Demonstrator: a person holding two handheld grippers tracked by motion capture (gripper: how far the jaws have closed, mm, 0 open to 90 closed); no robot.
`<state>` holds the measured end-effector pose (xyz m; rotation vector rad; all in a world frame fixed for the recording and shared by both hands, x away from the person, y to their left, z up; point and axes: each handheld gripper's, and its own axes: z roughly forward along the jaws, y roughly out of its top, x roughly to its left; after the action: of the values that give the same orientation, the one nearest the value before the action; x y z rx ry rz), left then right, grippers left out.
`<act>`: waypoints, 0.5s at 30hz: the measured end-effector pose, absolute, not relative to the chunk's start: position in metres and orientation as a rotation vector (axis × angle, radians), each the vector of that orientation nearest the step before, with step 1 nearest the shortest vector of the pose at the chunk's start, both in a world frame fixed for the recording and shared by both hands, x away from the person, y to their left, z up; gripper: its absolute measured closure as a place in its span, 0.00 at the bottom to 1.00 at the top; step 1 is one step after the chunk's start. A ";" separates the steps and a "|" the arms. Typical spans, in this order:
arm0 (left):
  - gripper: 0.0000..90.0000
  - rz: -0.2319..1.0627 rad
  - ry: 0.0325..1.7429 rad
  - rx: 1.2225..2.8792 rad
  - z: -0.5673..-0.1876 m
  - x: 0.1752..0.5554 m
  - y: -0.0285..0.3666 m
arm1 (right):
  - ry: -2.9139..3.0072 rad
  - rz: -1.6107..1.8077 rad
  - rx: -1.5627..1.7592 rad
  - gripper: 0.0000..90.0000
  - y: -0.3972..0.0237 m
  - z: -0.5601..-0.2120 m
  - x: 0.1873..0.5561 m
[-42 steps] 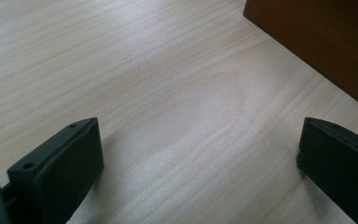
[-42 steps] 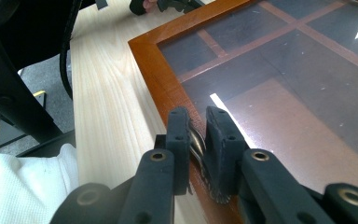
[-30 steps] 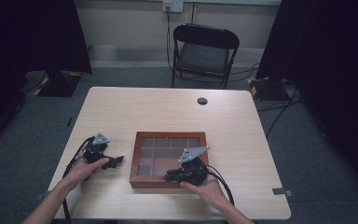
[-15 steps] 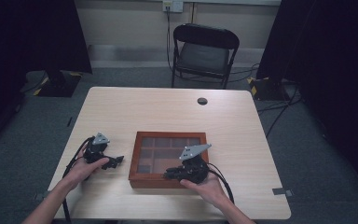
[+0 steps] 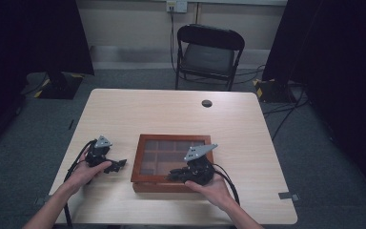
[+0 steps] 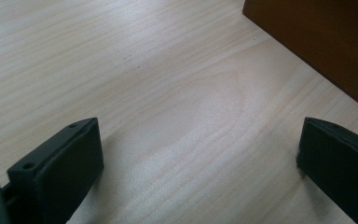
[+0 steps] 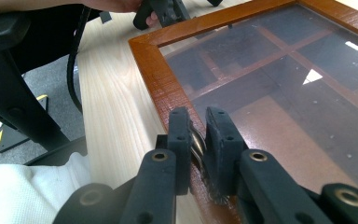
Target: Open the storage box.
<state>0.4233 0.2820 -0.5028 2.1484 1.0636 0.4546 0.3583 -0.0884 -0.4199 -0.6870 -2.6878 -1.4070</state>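
Note:
A brown wooden box with a glass lid over several compartments lies near the table's front. My right gripper rests on its front rim. In the right gripper view the jaws are shut on a small metal clasp on the box's rim. My left gripper lies on the table just left of the box and points toward it. Its jaws stand wide open over bare wood, with the box's side wall just ahead.
A small black round thing sits at the table's far edge. A black folding chair stands behind the table. Dark screens flank the room. The left hand's gripper shows beyond the box in the right gripper view.

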 end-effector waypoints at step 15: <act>0.00 0.455 1.063 2.149 -0.503 0.423 0.282 | -2.677 -1.449 -0.689 0.91 -0.090 -0.404 0.360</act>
<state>0.4233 0.2820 -0.5028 2.1493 1.0633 0.4547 0.3599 -0.0900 -0.4045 -0.6886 -2.6766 -1.4494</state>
